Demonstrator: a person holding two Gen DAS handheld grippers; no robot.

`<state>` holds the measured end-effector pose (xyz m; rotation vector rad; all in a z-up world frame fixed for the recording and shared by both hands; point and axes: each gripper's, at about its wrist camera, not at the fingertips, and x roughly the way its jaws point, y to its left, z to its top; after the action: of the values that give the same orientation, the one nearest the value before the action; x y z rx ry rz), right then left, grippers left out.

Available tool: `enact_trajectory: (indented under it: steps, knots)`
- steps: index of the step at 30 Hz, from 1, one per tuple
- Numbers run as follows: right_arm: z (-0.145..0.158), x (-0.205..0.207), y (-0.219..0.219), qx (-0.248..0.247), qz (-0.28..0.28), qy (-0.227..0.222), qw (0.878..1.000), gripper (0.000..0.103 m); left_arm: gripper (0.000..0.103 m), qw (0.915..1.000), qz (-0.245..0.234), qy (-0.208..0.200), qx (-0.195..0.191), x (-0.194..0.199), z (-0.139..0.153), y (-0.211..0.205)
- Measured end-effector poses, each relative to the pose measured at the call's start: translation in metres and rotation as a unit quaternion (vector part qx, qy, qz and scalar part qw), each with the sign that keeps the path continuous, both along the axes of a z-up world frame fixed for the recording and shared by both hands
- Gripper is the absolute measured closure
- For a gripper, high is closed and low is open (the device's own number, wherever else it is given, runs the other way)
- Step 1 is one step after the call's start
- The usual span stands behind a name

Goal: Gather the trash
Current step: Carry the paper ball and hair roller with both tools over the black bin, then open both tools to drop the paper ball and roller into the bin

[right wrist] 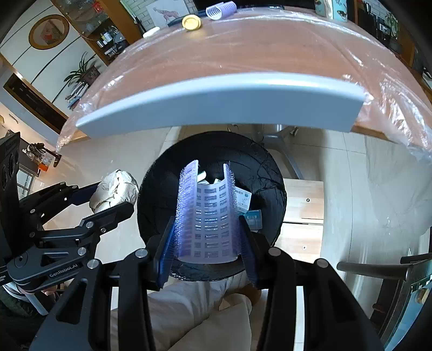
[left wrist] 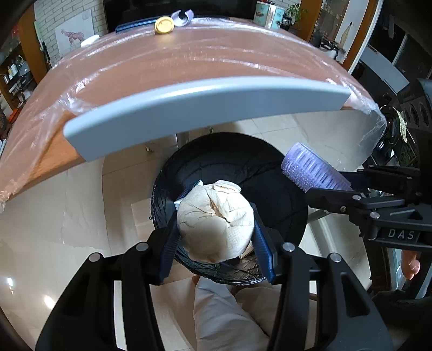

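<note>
My left gripper (left wrist: 216, 213) is shut on a crumpled white paper ball (left wrist: 216, 221) and holds it above the open black-lined trash bin (left wrist: 275, 194) on the floor. My right gripper (right wrist: 208, 216) is shut on a purple hair roller (right wrist: 208, 218) and holds it over the same bin (right wrist: 259, 172), which has some packaging scraps inside. In the left wrist view the right gripper's roller (left wrist: 310, 170) shows at the bin's right rim. In the right wrist view the paper ball (right wrist: 116, 189) shows at the bin's left rim.
The table (left wrist: 189, 54), covered in clear plastic film with a grey front edge (left wrist: 205, 108), is beyond the bin. On its far side lie a yellow lid (left wrist: 164, 24), a purple roller (right wrist: 220, 8) and a white item (left wrist: 90, 40). A wooden stool (right wrist: 302, 210) stands right of the bin.
</note>
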<state>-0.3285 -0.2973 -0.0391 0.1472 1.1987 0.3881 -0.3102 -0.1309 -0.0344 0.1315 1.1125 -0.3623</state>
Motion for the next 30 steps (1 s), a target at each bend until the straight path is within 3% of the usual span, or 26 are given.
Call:
enact_trajectory:
  steps: [19, 20, 22, 23, 30]
  knots:
    - [-0.019, 0.013, 0.003, -0.018, -0.018, 0.027, 0.999, 0.059, 0.051, 0.9994, -0.025, 0.022, 0.008, 0.011, -0.017, -0.003]
    - [-0.019, 0.014, 0.003, -0.018, -0.019, 0.027, 0.999, 0.058, 0.051, 0.9993, -0.028, 0.022, 0.004, 0.011, -0.017, -0.003]
    - [-0.018, 0.013, 0.002, -0.019, -0.026, 0.025, 0.999, 0.034, 0.037, 0.9992, -0.032, 0.023, -0.001, 0.011, -0.016, -0.002]
    - [-0.017, 0.013, 0.001, -0.016, -0.031, 0.023, 0.999, 0.03, 0.034, 0.9993, -0.032, 0.019, 0.0, 0.01, -0.015, -0.002]
    - [-0.006, 0.01, -0.006, -0.006, -0.046, 0.016, 0.999, 0.026, 0.033, 0.9994, -0.03, 0.019, -0.002, 0.009, -0.007, 0.007]
